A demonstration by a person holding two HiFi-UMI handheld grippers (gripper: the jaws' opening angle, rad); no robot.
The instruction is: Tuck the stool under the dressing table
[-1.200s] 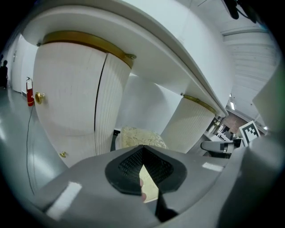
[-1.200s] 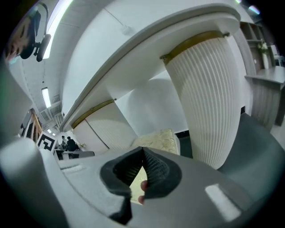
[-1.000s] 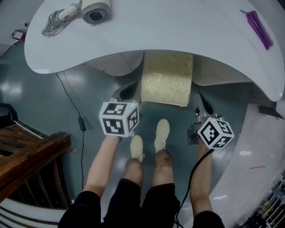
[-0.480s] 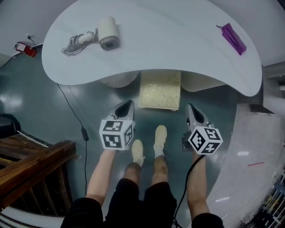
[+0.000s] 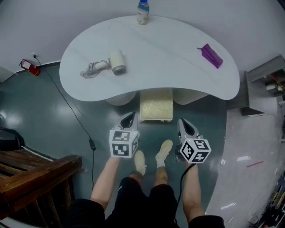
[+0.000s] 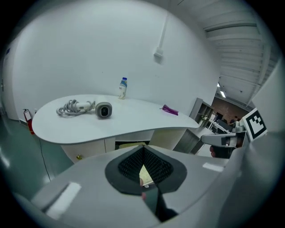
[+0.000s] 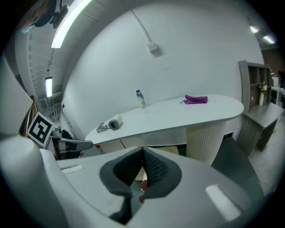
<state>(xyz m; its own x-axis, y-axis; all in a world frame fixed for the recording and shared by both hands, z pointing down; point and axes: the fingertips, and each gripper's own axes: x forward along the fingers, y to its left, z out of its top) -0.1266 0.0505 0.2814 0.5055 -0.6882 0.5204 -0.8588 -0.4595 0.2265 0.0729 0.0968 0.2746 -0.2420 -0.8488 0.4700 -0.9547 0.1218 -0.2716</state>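
Observation:
The stool point(image 5: 156, 105), with a cream textured seat, stands between the two pedestals of the white kidney-shaped dressing table point(image 5: 151, 53), its far part under the tabletop. In the left gripper view the stool point(image 6: 129, 145) shows as a pale sliver under the table point(image 6: 111, 124). My left gripper point(image 5: 129, 117) is shut with nothing in it, in front of the stool's left side and clear of it. At the stool's right, my right gripper point(image 5: 183, 123) is also shut and empty. In their own views the left gripper point(image 6: 143, 153) and right gripper point(image 7: 143, 156) have their pads together.
On the table lie a white hair dryer with coiled cord point(image 5: 111, 64), a purple item point(image 5: 210, 55) and a bottle point(image 5: 143, 12) at the far edge. A black cable point(image 5: 71, 111) runs over the floor at left. Wooden furniture point(image 5: 35, 178) stands at lower left, a shelf unit point(image 5: 267, 84) at right.
Both grippers have risen and drawn back from the stool, staying shut. The view has widened: the whole table and the bottle now show, and the stool looks smaller.

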